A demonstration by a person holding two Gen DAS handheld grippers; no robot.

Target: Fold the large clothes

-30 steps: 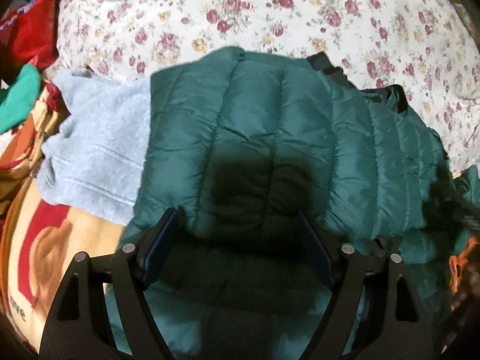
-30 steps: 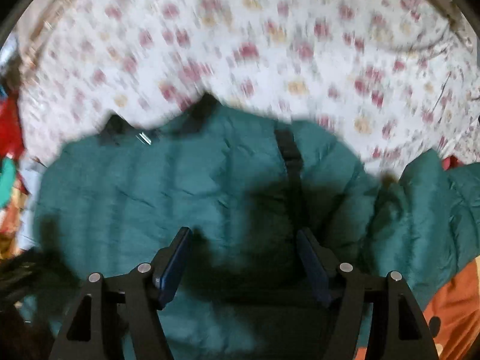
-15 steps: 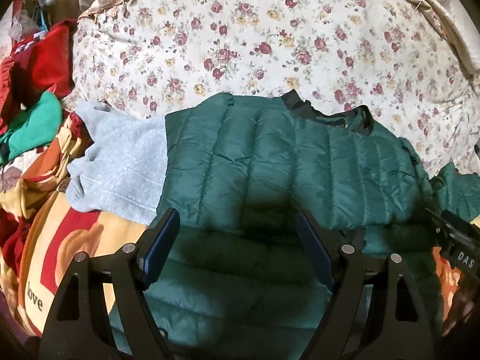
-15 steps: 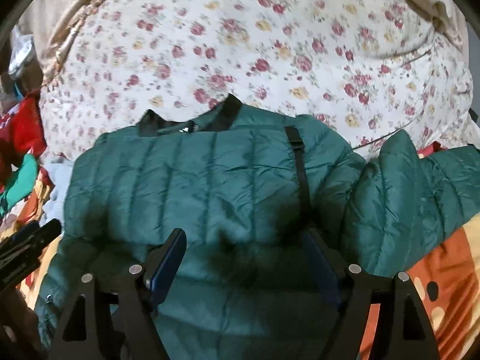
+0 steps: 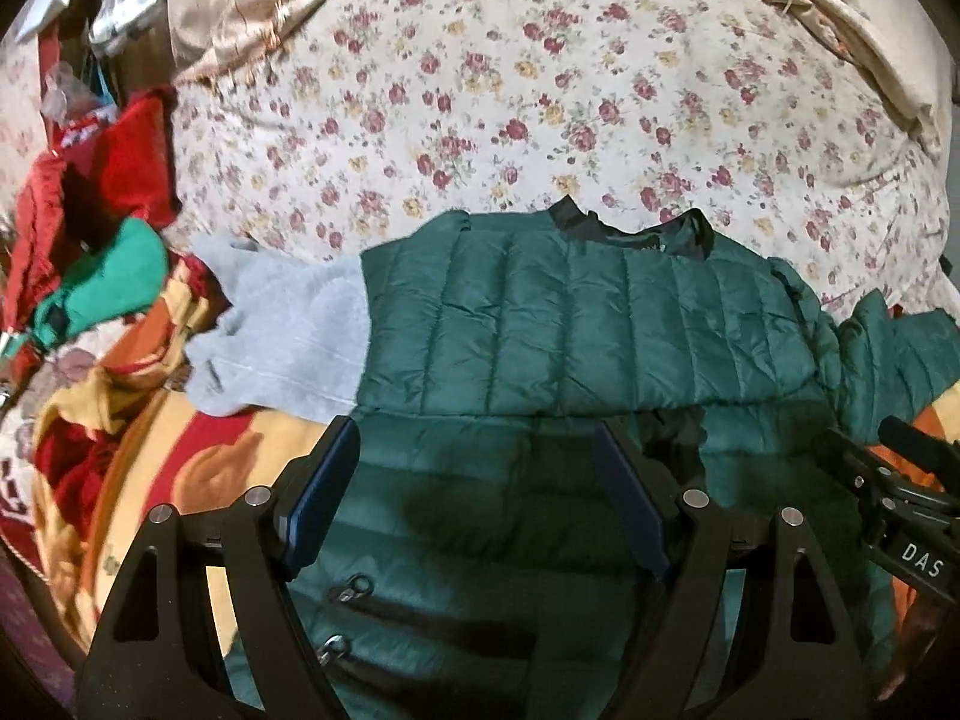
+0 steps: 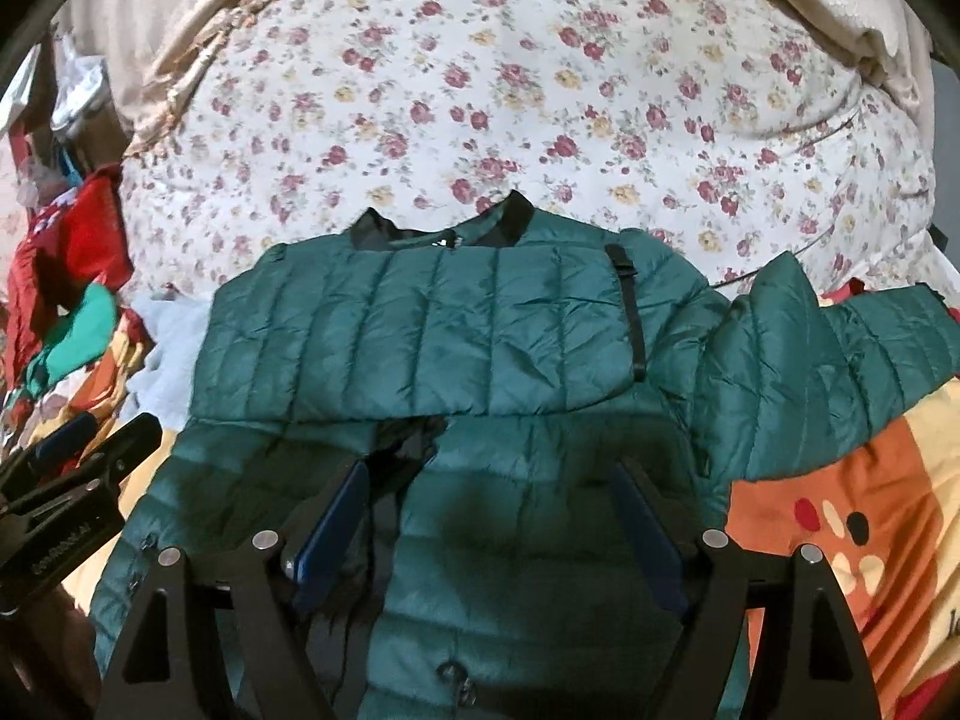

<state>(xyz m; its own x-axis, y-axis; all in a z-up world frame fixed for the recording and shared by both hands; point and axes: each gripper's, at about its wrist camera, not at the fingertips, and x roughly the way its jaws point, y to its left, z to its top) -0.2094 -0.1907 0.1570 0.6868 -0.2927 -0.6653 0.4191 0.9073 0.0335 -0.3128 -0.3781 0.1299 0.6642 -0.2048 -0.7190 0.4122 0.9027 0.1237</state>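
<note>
Nearest, left gripper and right gripper: jaws spread, holding nothing, poised over jacket. Beyond, sleeve folded across chest (likely first fold), other sleeve splayed right. Farthest, floral quilt.

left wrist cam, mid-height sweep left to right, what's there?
Red cloth → bright green garment → grey fleece → folded green puffer jacket → its loose sleeve.
</note>
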